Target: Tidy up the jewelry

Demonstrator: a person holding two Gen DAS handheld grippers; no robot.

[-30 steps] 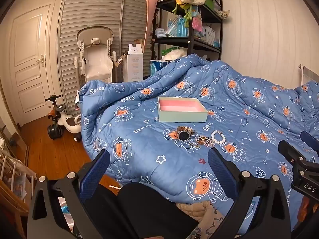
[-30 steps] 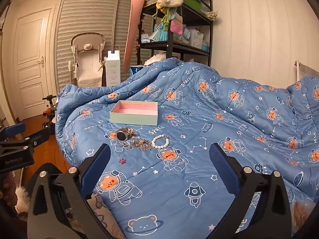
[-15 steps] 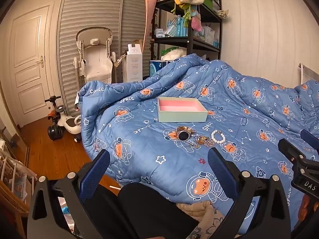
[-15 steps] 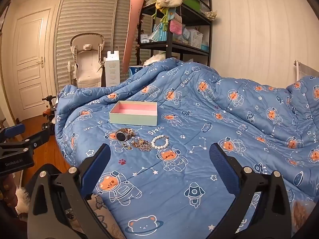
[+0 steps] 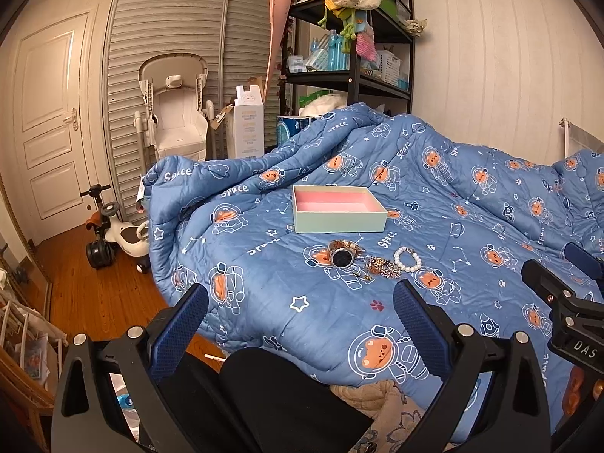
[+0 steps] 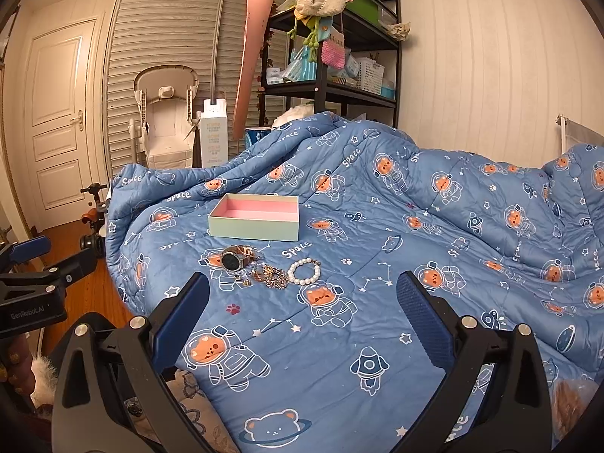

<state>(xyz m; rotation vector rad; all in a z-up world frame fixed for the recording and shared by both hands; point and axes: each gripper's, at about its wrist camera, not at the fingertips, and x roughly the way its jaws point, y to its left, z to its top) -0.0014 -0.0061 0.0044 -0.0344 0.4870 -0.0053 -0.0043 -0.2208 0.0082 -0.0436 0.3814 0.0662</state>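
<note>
Blue quilt [image 6: 415,264] with orange astronaut bears, mint box [image 6: 255,222] lined pink, white bead bracelet [image 6: 304,271]

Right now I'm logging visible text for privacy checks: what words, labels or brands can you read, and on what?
"Space": printed repeatedly on the blue quilt.
"GenRobot.AI": on the left tongs' body, seen from the right wrist view.
"DAS": on the right tongs' body, cut off at the frame edge.
Tall white carton by the shelf: orange print, too blurred to read.
Shelf items: nothing legible.

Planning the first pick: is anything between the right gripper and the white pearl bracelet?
Nothing visible. The open right gripper faces only bare blue space-print quilt before the white pearl bracelet, which lies beside a tangled gold chain.
</note>
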